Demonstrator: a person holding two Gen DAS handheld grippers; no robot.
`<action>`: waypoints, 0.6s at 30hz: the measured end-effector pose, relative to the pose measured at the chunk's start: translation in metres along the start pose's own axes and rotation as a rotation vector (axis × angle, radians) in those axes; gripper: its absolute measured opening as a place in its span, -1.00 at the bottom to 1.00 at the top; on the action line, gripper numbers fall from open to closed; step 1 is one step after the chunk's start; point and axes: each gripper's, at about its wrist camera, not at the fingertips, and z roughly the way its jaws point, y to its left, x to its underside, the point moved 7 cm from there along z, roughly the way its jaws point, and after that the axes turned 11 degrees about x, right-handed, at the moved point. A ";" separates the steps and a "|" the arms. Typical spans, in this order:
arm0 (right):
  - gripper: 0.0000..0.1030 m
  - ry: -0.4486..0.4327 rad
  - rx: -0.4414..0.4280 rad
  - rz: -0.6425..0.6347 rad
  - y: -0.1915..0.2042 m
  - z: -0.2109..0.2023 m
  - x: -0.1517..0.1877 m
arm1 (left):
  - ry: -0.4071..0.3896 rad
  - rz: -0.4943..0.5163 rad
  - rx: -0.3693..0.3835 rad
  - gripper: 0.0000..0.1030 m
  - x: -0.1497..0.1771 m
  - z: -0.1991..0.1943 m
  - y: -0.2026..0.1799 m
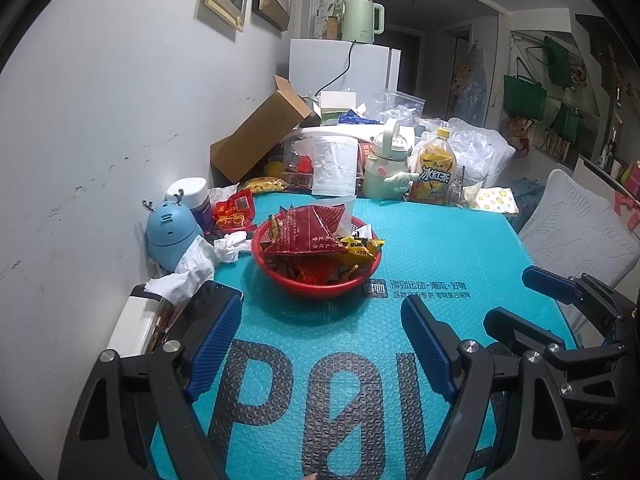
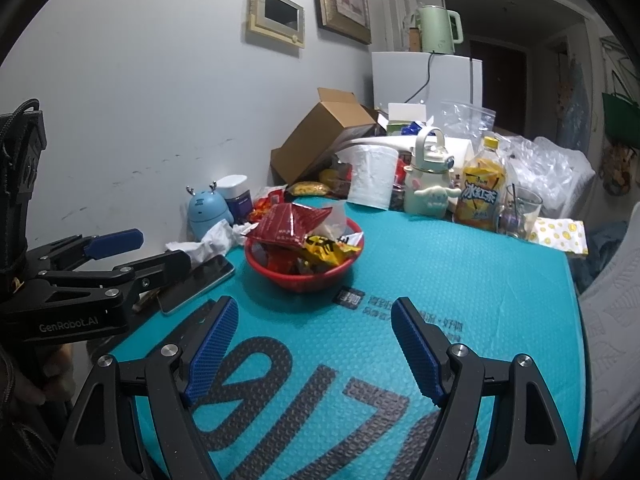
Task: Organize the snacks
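A teal bubble-textured mat (image 1: pixel 420 248) with big dark letters covers the table, which is pushed against a pale grey wall with two framed pictures, and a white fridge (image 1: pixel 340 64) carrying a green kettle (image 1: pixel 362 16) stands behind the far end. Along the wall side, from the near corner, lie a dark phone (image 2: pixel 200 280), crumpled white tissue (image 1: pixel 192 264), a blue antlered gadget (image 1: pixel 170 232) and a white-capped jar (image 1: pixel 194 196), with a loose red snack packet (image 1: pixel 234 212) just beyond them at the mat's edge. Near the middle of the mat sits the red basket (image 1: pixel 316 286), heaped with snacks: a large red packet (image 1: pixel 310 230) on top and a yellow packet (image 1: pixel 360 246) poking out on its right side. Behind it a tipped cardboard box (image 1: pixel 260 132) leans toward the wall, then comes a translucent plastic cup (image 1: pixel 334 166), a pale green bottle (image 1: pixel 386 164) with a white plush charm, a yellow iced-tea bottle (image 1: pixel 436 172), an empty glass (image 1: pixel 466 192) and a smiley-print paper bag (image 1: pixel 498 200). The left gripper (image 1: pixel 322 334) hovers over the near mat, released, its blue pads wide apart and holding nothing. The right gripper (image 2: pixel 312 344) hangs beside it, likewise spread and empty, well short of the basket
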 end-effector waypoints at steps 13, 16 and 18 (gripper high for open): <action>0.54 0.019 0.002 0.008 -0.004 0.006 0.002 | 0.014 0.005 -0.016 0.59 0.002 0.004 0.000; 0.54 0.024 0.006 0.015 -0.005 0.007 0.003 | 0.014 0.002 -0.019 0.59 0.003 0.004 0.001; 0.54 0.028 0.010 0.022 -0.006 0.008 0.002 | 0.016 -0.001 -0.018 0.59 0.003 0.004 0.002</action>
